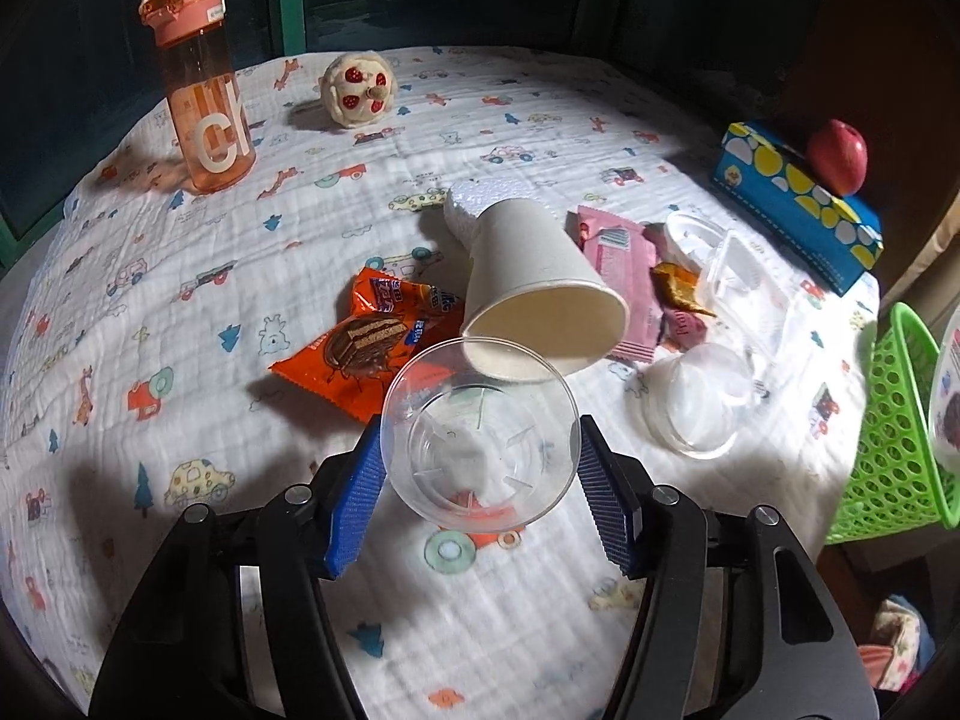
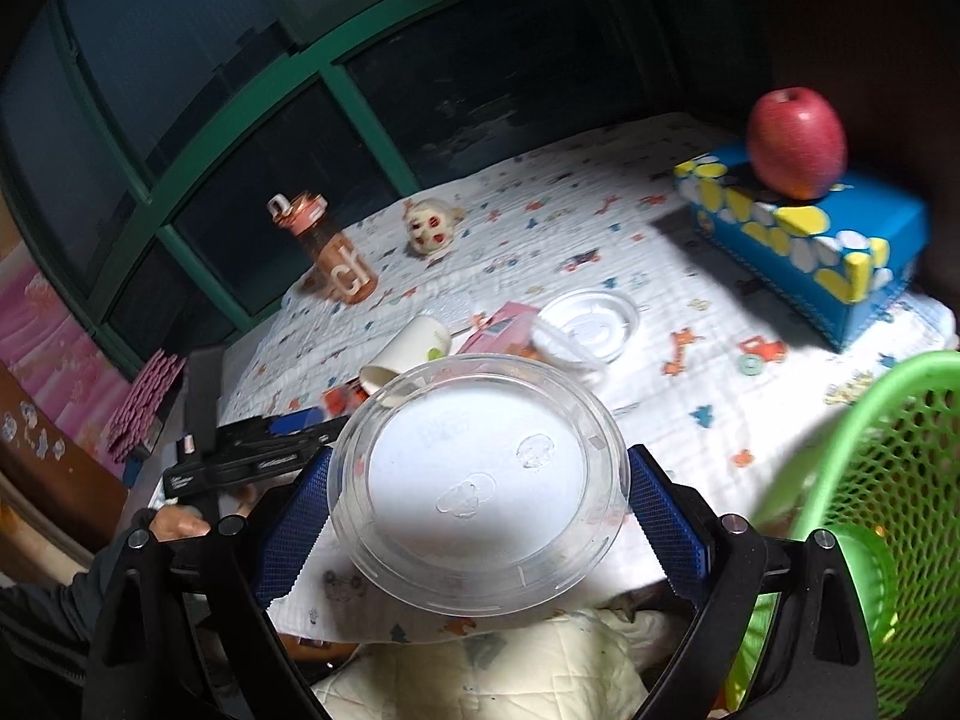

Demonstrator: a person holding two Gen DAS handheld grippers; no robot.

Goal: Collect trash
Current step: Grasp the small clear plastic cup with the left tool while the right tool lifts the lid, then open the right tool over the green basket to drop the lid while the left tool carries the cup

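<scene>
Left hand-held gripper closes on a clear plastic cup near the tabletop's front edge; squeeze lightly. Right hand-held gripper, jaws wide, holds a clear lid; release over the green basket beside the right edge.

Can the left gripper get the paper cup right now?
Probably not yet. The left gripper already has a clear plastic cup between its jaws, so there is no room, though the paper cup lies tipped over just beyond it.
</scene>
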